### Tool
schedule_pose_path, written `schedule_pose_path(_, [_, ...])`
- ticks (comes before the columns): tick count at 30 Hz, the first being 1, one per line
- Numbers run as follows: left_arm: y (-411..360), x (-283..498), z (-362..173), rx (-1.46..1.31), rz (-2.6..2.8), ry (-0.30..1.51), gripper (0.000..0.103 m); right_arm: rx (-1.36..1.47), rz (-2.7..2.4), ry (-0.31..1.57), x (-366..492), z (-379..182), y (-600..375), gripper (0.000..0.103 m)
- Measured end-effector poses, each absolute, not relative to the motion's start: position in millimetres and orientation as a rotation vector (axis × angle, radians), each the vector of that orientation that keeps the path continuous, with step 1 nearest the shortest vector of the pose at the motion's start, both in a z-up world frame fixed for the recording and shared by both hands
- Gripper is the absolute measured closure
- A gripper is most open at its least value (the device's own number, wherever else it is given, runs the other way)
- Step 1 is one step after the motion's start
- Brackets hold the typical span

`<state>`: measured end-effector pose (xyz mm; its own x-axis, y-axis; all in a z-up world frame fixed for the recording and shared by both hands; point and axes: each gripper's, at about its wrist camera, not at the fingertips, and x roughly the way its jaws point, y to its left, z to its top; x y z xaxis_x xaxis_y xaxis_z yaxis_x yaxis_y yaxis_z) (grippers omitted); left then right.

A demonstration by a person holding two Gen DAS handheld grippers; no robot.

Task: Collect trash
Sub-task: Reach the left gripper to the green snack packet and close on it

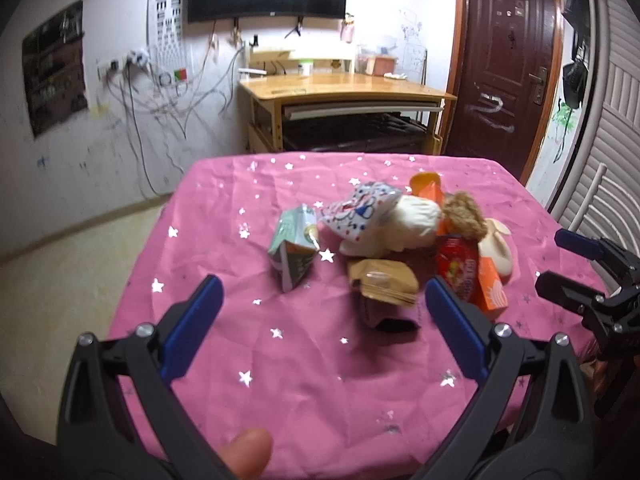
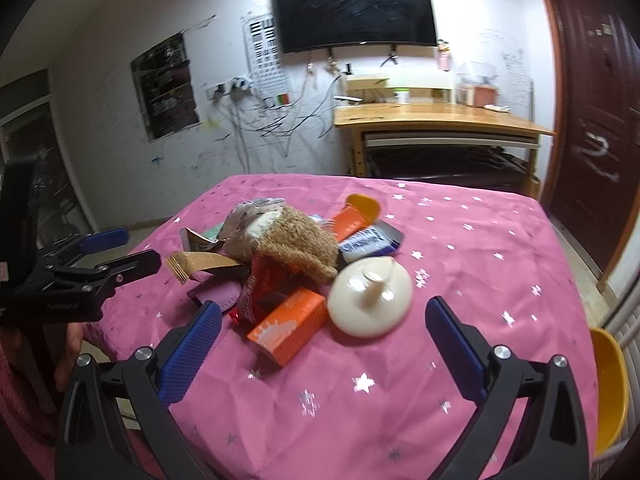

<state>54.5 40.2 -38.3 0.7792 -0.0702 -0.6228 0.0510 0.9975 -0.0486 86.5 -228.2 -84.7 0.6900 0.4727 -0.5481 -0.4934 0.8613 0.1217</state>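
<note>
The trash pile (image 1: 384,240) lies on the pink tablecloth (image 1: 304,360) at twelve o'clock, ahead of my left gripper (image 1: 322,300) and right gripper (image 2: 324,322), both spread wide, holding and touching nothing.

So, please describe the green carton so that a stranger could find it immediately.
On the pink star-print tablecloth, find the trash pile in the middle. The crushed pale green carton lies at the pile's left edge in the left wrist view, the only green piece there.
</note>
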Motion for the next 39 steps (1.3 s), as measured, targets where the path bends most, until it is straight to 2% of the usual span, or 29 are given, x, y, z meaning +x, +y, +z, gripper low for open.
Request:
schedule_pose_path(3, [48, 68, -40, -0.068, -0.056, 0.701, 0.006, -0.034, 0.595, 0.610, 98, -80, -220, 0.010])
schedule_pose_path(4, [49, 71, -40, -0.069, -0.050, 0.702, 0.006, -0.040, 0.610, 0.610, 102, -78, -216, 0.014])
schedule_pose_path(5, [50, 76, -40, -0.066, -0.041, 0.703, 0.006, -0.049, 0.617, 0.611, 105, -77, -212, 0.024])
schedule_pose_path(7, [51, 80, -39, -0.056, -0.032, 0.701, 0.006, -0.057, 0.606, 0.617, 111, -77, -209, 0.037])
schedule_pose_path(8, [52, 83, -39, -0.047, -0.028, 0.703, 0.006, -0.058, 0.600, 0.619, 114, -77, -208, 0.041])
schedule_pose_path(16, [63, 116, -45, -0.033, -0.006, 0.770, 0.009, -0.045, 0.498, 0.689, 143, -92, -225, 0.042])
schedule_pose_path(18, [64, 127, -48, -0.036, -0.001, 0.797, 0.015, -0.056, 0.482, 0.710, 151, -95, -225, 0.042])
schedule_pose_path(26, [63, 154, -66, -0.053, -0.017, 0.905, 0.026, -0.090, 0.480, 0.786, 175, -107, -224, 0.041])
schedule_pose_path(27, [63, 156, -68, -0.055, -0.016, 0.914, 0.032, -0.096, 0.479, 0.793, 176, -109, -225, 0.041])
schedule_pose_path(31, [66, 164, -76, -0.073, -0.013, 0.948, 0.043, -0.119, 0.477, 0.820, 181, -114, -225, 0.041])
schedule_pose_path(39, [68, 175, -81, -0.019, 0.029, 0.955, 0.045, -0.161, 0.487, 0.856, 184, -117, -219, 0.041])
